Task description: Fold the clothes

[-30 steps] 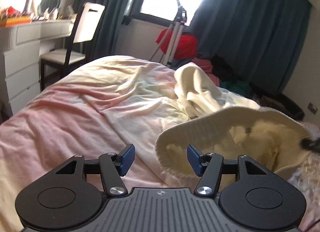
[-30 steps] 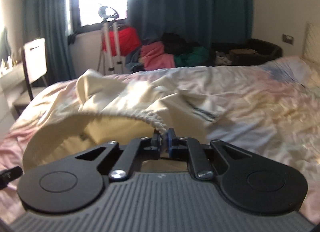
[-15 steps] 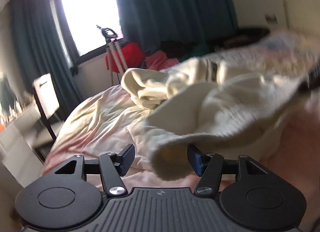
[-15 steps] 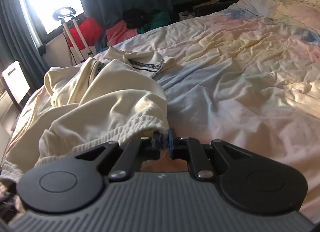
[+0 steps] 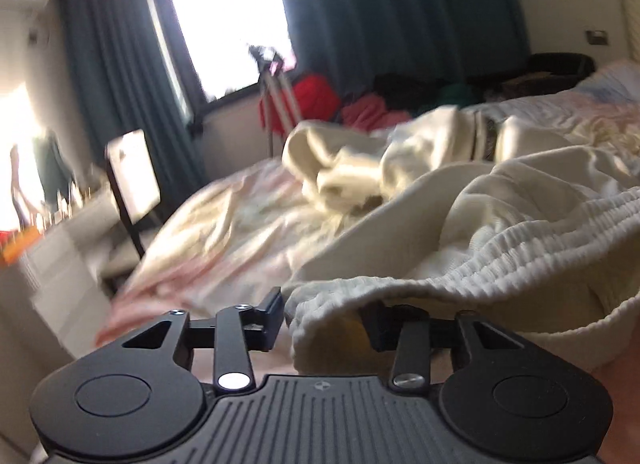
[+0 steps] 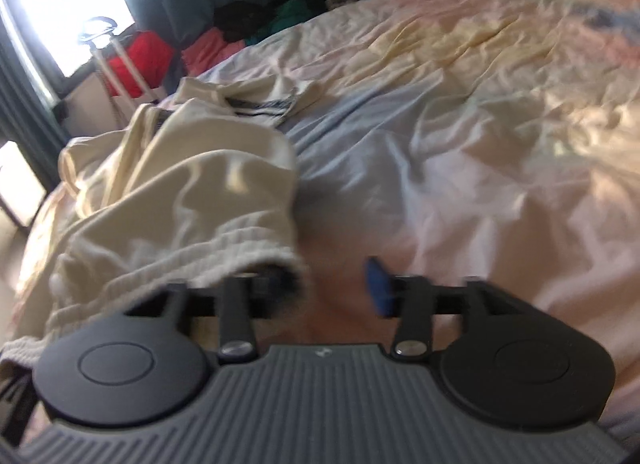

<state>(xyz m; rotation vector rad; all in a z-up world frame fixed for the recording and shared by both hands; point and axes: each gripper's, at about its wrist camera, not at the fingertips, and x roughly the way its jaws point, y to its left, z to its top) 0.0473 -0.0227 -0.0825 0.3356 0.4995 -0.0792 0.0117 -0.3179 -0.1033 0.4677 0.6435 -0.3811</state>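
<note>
A garment lies on the bed, left of bare sheet. Behind the bed stand a tripod and a chair.

I can read no word, number or brand anywhere ahead of my jaws. The only sign is a small round emblem on the ribbed grey housing just behind my left jaws, and its like behind my right jaws, both too small to make out. The dark band on the cream garment far ahead is blurred
</note>
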